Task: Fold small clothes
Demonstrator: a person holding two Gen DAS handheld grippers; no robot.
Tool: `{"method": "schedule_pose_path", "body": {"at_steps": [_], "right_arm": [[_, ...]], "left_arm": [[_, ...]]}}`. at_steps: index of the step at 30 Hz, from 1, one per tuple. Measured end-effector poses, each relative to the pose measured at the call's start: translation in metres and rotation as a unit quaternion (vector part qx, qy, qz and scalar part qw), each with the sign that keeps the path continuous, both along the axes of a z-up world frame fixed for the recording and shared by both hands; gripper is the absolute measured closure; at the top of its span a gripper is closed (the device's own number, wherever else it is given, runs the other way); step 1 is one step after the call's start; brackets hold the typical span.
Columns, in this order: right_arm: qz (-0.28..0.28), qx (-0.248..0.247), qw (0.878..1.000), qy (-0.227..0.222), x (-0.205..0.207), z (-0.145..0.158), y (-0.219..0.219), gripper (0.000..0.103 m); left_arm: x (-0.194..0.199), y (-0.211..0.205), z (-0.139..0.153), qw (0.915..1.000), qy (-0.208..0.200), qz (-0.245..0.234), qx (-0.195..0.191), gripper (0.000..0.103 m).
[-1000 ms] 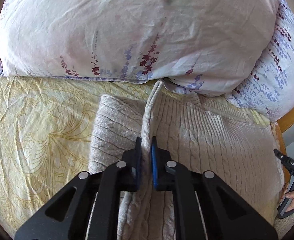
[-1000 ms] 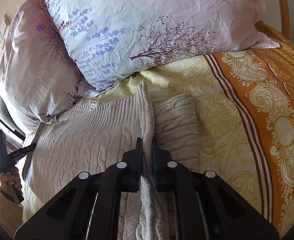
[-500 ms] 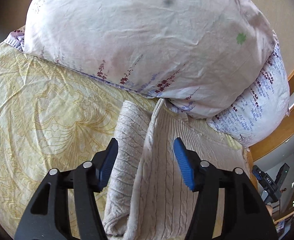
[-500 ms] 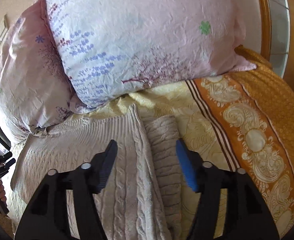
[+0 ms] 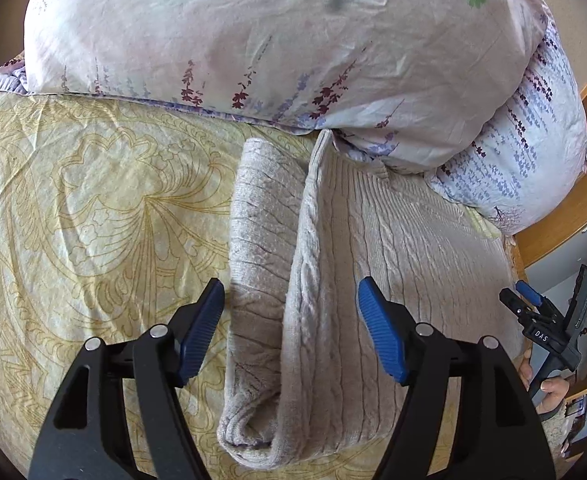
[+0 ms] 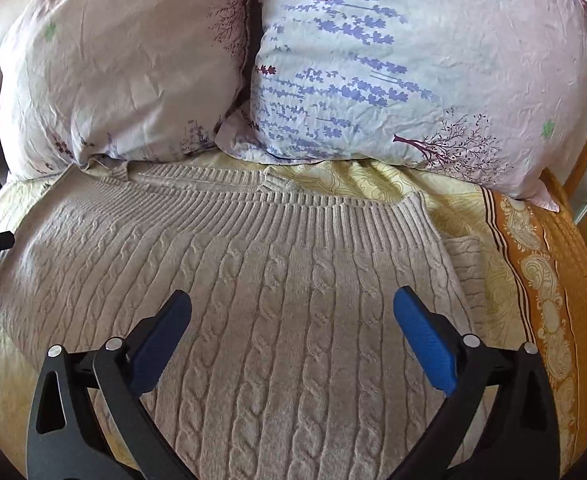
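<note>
While both claws hang spread and empty-handed, a bed (image 5: 73, 208) covered in a pale yellow sheet with a swirling line pattern fills the near and left ground of the left wrist view; in the right wrist view an orange paisley border (image 6: 549, 312) runs along the sheet's right side. Two floral pillows rest at the far end of the bed: one pinkish-white with dark red sprigs (image 5: 253, 40), the other bluish-white with lavender sprays (image 6: 393, 60). They touch each other where they meet, and a wooden bed frame (image 5: 565, 216) curves behind them at far right.

Spread across the sheet, a beige cable-knit sweater (image 6: 285, 300) lies flat, its ribbed band at the far side just reaching the pillows. In the left wrist view one long edge of the sweater shows a folded-over layer (image 5: 257, 260) lying beside the main body, with a raised seam between the two.

The left gripper (image 5: 291, 328) hovers over that folded edge, jaws wide apart, its blue pads (image 5: 203, 328) on either side of the fold and holding nothing. The right gripper (image 6: 293, 336) hovers over the broad cable-knit panel, jaws likewise wide, its blue pads (image 6: 425, 340) clear of the knit as far as can be seen.

At the right edge of the left wrist view, the person's hand (image 5: 549, 388) holds the black handle of the other tool.
</note>
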State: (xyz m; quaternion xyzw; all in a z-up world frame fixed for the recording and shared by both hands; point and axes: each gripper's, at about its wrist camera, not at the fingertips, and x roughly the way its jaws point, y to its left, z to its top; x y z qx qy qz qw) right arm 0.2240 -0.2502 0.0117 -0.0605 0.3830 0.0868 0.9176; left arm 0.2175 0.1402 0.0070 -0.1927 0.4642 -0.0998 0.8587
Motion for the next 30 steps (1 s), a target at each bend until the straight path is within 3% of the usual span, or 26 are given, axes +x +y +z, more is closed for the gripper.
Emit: {"method": "schedule_pose_path", "body": {"at_steps": [2,11,19,24,30], "right_arm": [[-0.008,-0.02,1.0,0.006,0.003,-0.007,0.003,0.001],[-0.022,0.003,1.0,0.012,0.005,-0.015,-0.002,0.001],[-0.018,0.023,0.999,0.014,0.007,-0.02,-0.006,0.001],[-0.017,0.027,0.999,0.016,0.007,-0.02,-0.007,0.001],[-0.017,0.023,0.999,0.014,0.007,-0.019,-0.006,0.001]], "left_arm": [[0.001,-0.002,-0.001,1.0,-0.005,0.0,-0.002,0.031],[0.005,-0.003,-0.002,0.9998,-0.018,0.0,-0.01,0.032],[0.006,0.004,-0.005,0.9992,-0.012,0.015,-0.036,0.051],[0.006,0.011,-0.01,0.9969,-0.004,0.033,-0.071,0.059],[0.007,0.002,-0.008,0.9977,-0.007,0.038,-0.055,0.056]]}}
